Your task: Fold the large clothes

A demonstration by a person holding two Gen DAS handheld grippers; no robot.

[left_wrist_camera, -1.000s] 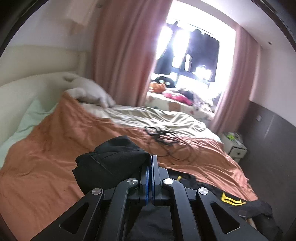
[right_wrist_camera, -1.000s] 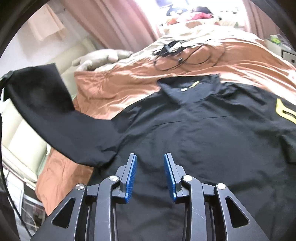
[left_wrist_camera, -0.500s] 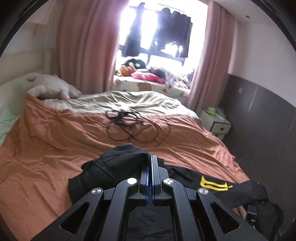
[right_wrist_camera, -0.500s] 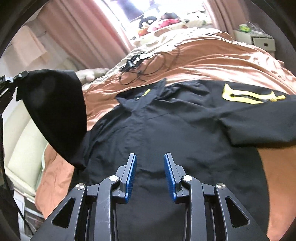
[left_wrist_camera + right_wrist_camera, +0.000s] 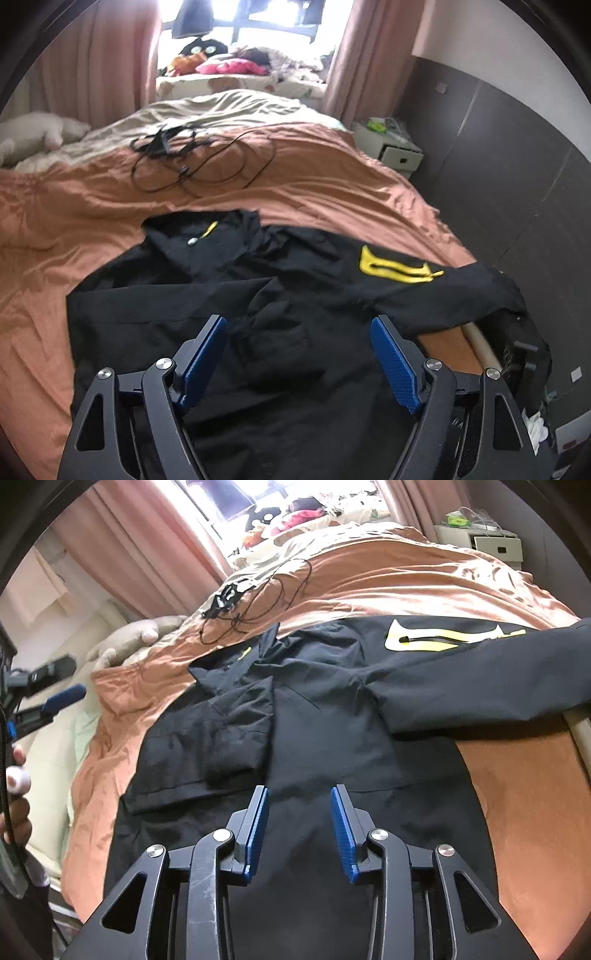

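L gripper (image 5: 299, 354) fingers opening, R gripper (image 5: 299, 830) fingers opening, both empty above black jacket (image 5: 332, 716).

Home bedroom: rumpled bed (image 5: 332, 192), pink curtains (image 5: 99, 62), nightstand (image 5: 391, 147).

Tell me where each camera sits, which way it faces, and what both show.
Left wrist: on the left gripper, angled down over the black jacket toward the window; its opening blue fingers show, nothing between them.
Right wrist: on the right gripper, facing down the orange bedspread; its fingers, a hand.
Shared: jacket, yellow patch, cables, nightstand.
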